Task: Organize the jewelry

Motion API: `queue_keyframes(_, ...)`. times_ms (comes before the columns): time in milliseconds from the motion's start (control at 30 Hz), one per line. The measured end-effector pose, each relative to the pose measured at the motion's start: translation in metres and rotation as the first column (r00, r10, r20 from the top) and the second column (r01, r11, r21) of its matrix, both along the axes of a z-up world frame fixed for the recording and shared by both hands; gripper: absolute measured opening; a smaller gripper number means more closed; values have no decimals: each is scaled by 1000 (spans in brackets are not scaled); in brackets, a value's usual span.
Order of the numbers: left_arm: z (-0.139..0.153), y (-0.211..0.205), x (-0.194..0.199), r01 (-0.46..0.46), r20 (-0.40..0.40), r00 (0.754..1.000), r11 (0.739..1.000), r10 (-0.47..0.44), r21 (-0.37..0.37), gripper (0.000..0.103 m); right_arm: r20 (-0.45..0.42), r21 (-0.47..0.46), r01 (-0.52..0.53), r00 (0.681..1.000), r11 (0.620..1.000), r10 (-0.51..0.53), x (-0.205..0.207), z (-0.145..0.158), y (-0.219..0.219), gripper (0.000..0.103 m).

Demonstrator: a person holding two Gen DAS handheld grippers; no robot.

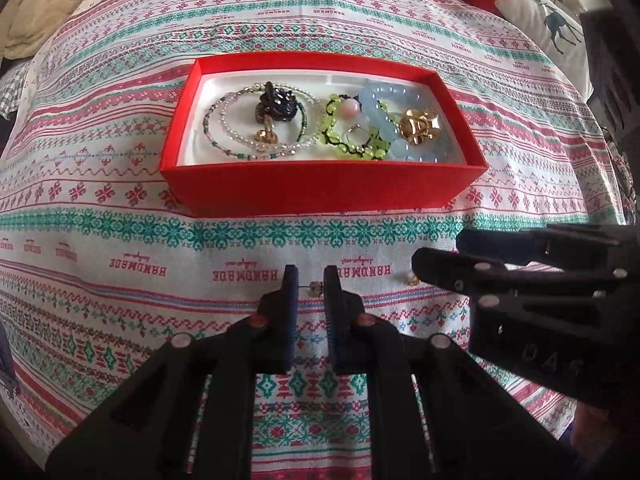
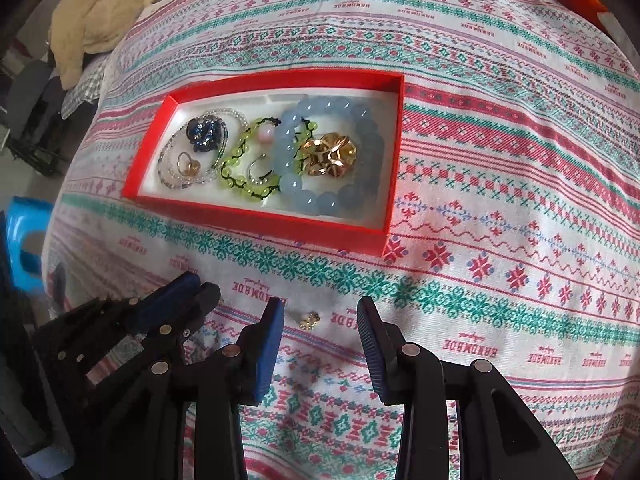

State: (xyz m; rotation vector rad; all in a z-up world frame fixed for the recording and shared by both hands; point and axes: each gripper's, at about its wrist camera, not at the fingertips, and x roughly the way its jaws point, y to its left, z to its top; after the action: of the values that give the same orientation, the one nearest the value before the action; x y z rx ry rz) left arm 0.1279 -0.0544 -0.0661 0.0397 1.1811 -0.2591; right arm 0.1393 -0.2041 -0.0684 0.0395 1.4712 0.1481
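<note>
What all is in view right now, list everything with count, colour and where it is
red box: one, red with white lining, middle of the cloth
blue bead bracelet: one, pale blue, right part of box
green bead bracelet: one, lime green, centre of box
gold brooch: one, gold, inside the blue bracelet
dark blue ornament: one, left part of box
clear bead strands: looped, left part of box
stud earring: one, gold, between left gripper's fingers
gold earring: one, on cloth before right gripper
tablecloth: one, patterned pink, green, white
left gripper: black, nearly closed
right gripper: black, open

Patterned tablecloth (image 1: 120,208), beige blanket (image 2: 112,4), blue stool (image 2: 28,236)
</note>
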Motion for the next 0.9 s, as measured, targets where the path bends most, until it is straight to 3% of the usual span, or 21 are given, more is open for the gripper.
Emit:
queue_keyframes(367,4,12,0,-25,0,1000,1000,25,-14,14,-49,-13,-23,999,1000,22,-3,-23,25,37)
queue_keyframes(700,5,15,0,-35,4,999,999,35,-21,14,-49,-71,-61,997,996,57,-11,-35,51,10)
queue_keyframes(900,6,14,0,-34,7,999,999,35,-26,14,-36,-89,-74,997,993,71,-12,-34,57,8)
